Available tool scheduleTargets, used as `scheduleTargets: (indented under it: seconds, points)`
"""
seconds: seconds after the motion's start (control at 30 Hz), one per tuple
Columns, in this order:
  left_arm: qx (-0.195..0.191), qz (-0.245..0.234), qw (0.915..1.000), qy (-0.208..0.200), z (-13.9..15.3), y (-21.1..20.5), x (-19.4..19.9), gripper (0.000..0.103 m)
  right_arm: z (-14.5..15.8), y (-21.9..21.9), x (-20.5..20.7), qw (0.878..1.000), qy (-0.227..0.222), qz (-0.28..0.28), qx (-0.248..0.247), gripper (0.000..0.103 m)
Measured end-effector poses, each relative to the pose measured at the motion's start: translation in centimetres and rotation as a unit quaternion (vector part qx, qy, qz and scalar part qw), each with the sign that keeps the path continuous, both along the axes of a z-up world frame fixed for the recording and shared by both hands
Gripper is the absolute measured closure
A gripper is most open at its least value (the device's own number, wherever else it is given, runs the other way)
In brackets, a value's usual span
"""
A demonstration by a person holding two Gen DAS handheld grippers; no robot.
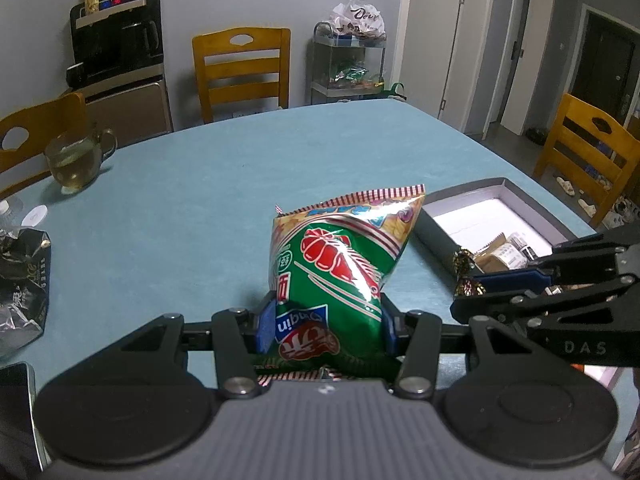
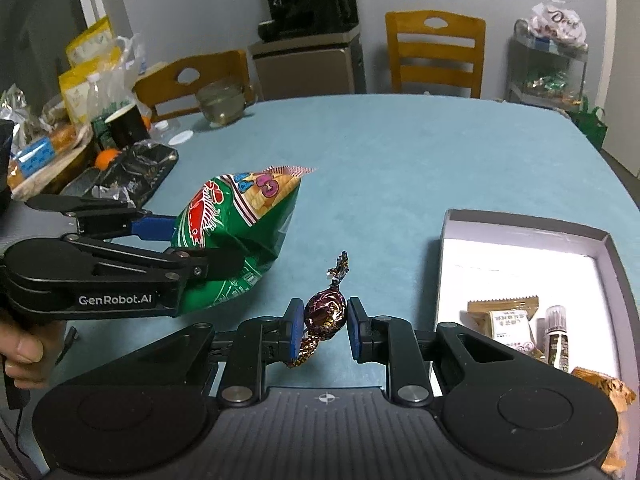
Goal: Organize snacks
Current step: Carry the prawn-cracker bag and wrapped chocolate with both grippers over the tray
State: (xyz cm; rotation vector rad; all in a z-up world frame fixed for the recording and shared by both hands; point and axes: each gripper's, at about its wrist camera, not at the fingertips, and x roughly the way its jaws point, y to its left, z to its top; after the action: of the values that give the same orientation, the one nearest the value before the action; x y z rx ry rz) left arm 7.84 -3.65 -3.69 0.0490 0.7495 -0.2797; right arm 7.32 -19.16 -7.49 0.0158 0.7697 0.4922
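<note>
My left gripper point(image 1: 327, 326) is shut on a puffed green snack bag point(image 1: 340, 268), held up above the blue table; the same green snack bag point(image 2: 236, 232) shows at the left in the right wrist view, clamped by the left gripper point(image 2: 200, 246). My right gripper point(image 2: 323, 326) is shut on a dark foil-wrapped candy point(image 2: 325, 314) with twisted ends. In the left wrist view the right gripper point(image 1: 476, 288) reaches in from the right with the candy point(image 1: 466, 274) at its tip. A shallow grey box point(image 2: 520, 226) with a white floor lies on the table to the right and holds several small packets point(image 2: 508, 322).
A glass teapot point(image 1: 76, 160) and a black foil bag point(image 1: 22, 280) sit at the table's left. More bags, a bottle and an orange point(image 2: 106, 158) crowd that side. Wooden chairs point(image 1: 242, 68) ring the table; a wire rack point(image 1: 348, 64) with snacks stands by the wall.
</note>
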Motion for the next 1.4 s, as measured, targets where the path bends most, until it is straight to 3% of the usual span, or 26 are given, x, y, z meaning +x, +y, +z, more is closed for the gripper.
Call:
scheduleTargets:
  seconds: [1.4]
  points:
    - [-0.011, -0.082, 0.9962, -0.025, 2.1, -5.5, -0.2, 0.056, 1.5, -5.1, -3.4, 0.995, -0.034, -0.094, 0.015, 0.078]
